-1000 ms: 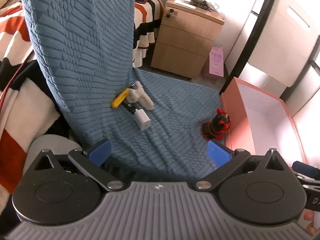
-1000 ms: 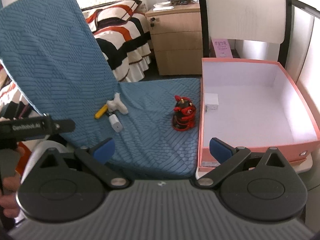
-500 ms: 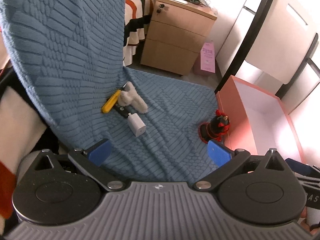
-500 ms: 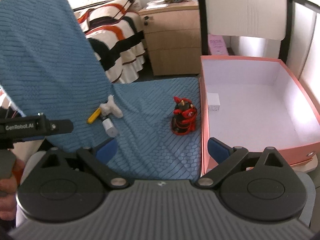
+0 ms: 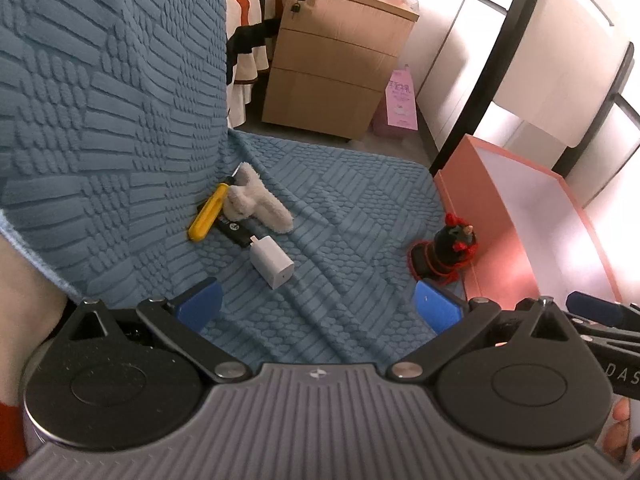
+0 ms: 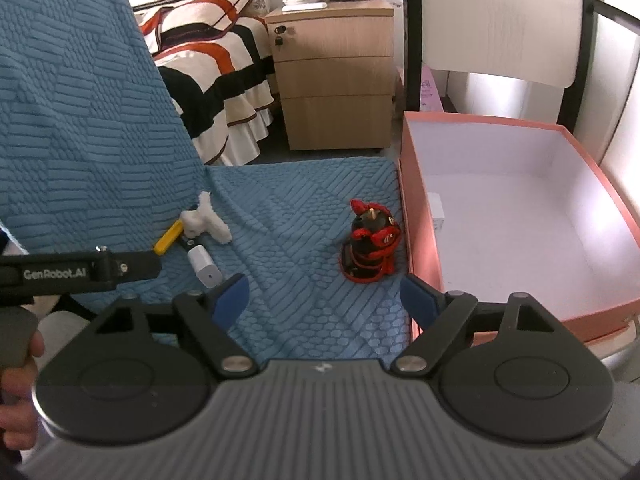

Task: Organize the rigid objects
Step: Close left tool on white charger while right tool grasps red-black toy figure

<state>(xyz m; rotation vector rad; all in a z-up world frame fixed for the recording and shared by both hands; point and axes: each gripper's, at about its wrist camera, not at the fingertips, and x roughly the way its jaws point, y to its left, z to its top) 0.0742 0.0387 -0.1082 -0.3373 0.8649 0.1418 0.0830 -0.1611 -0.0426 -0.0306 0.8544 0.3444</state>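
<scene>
On blue cloth [image 6: 304,216]: red-black figurine [image 6: 370,248] beside pink box [image 6: 412,208], white charger [image 5: 272,262], yellow tool [image 5: 208,212]. Left gripper [image 5: 318,306] apart, empty; right gripper [image 6: 324,298] apart, just narrowing, nothing between.

Bright daylight comes from the right in both views, washing out the white wall panels [image 5: 560,60] and the chair back [image 6: 500,20] almost to pure white. The pink box [image 6: 416,200] glows warm on its lit wall, and its white inside is glary. The blue textured cover [image 5: 340,220] is evenly lit, its ridges crisp, with short soft shadows beside the small things on it. Fisheye bending curves straight edges near the frame borders, and the corners smear slightly
</scene>
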